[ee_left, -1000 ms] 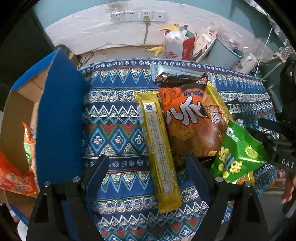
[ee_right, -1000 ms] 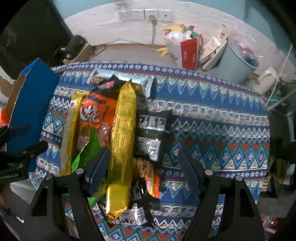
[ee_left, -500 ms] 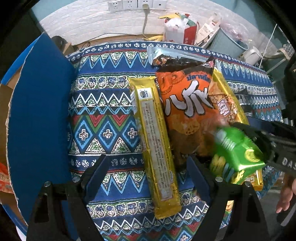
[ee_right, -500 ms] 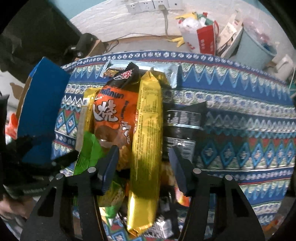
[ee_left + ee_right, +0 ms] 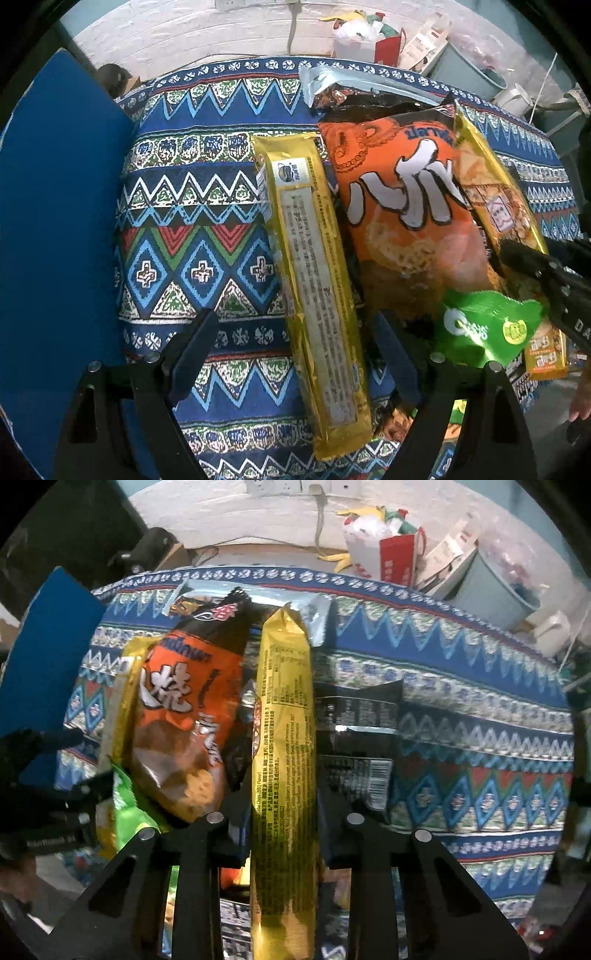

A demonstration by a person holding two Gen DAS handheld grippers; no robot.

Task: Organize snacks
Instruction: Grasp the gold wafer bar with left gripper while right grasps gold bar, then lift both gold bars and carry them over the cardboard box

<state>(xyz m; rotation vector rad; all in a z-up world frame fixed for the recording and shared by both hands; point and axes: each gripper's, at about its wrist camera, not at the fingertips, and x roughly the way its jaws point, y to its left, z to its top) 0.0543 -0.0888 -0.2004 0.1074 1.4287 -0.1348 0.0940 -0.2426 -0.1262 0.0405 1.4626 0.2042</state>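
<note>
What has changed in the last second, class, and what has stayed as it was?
Both claws have come down toward the snacks. The right claw has just been closing and now grips the long gold packet. The left claw stays open astride the other gold packet. The snack pile hasn't shifted.

Right gripper [image 5: 282,812] jaws just closing, now clamped on long gold packet [image 5: 284,760], previously wide apart. Left gripper [image 5: 295,343] dropped closer over other gold packet [image 5: 314,277], jaws straddling it.

Two gold packs [image 5: 282,738], one orange bag [image 5: 402,206], one green bag [image 5: 487,328].
</note>
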